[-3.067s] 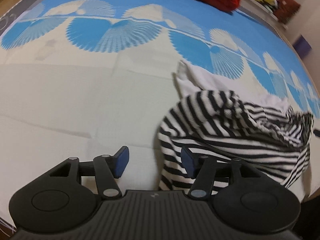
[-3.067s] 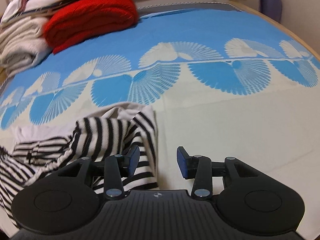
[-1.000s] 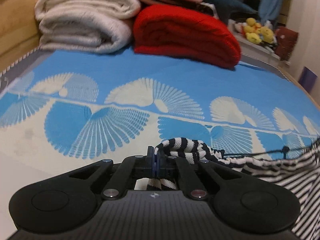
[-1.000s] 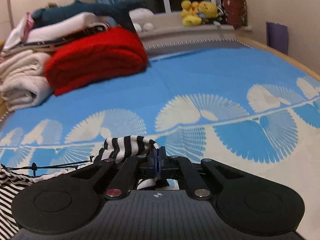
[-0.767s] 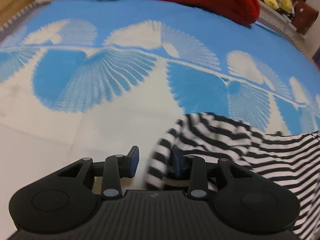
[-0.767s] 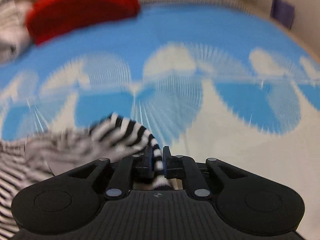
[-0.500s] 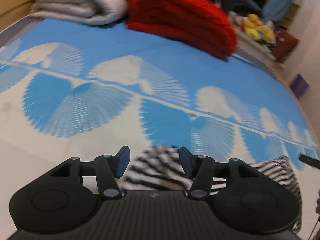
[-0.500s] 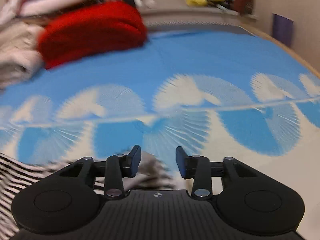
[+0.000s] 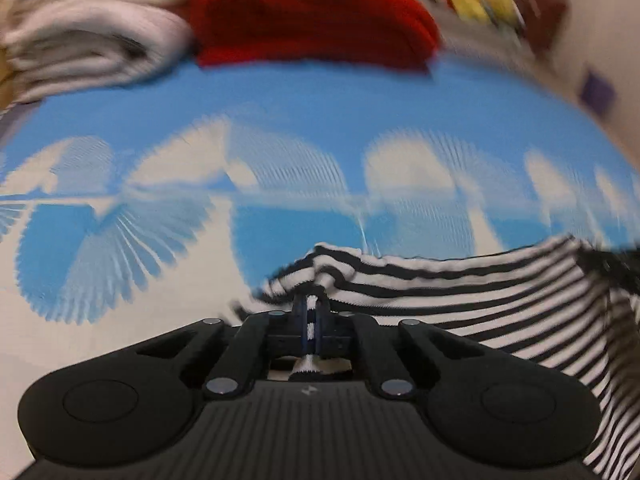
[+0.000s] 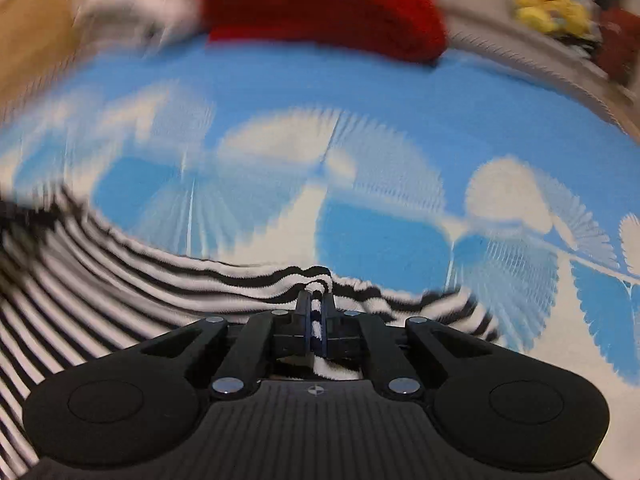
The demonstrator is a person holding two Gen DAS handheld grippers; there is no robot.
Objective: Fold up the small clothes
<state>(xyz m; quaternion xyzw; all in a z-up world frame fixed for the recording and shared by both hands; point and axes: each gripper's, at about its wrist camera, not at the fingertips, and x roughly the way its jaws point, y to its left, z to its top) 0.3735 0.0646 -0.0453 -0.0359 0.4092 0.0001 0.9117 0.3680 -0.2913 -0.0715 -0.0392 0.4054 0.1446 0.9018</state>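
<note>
A black-and-white striped garment (image 9: 500, 296) lies on the blue and cream bedspread (image 9: 280, 120). My left gripper (image 9: 311, 312) is shut on the garment's left edge, with a strip of striped cloth pinched between its blue pads. In the right wrist view the same striped garment (image 10: 100, 280) spreads to the left, and my right gripper (image 10: 316, 312) is shut on its right edge, cloth squeezed between the pads. The fabric runs taut between the two grippers. Both views are blurred by motion.
A folded red blanket (image 9: 312, 12) and a stack of pale folded blankets (image 9: 88, 28) lie at the far end of the bed. Yellow soft toys (image 10: 548, 12) sit on a ledge at the back right. The bedspread (image 10: 380, 100) stretches ahead of both grippers.
Both grippers let go of the garment, stood open half a second ago, and have now shut again on its edges. Both hands have shifted and the views are blurred.
</note>
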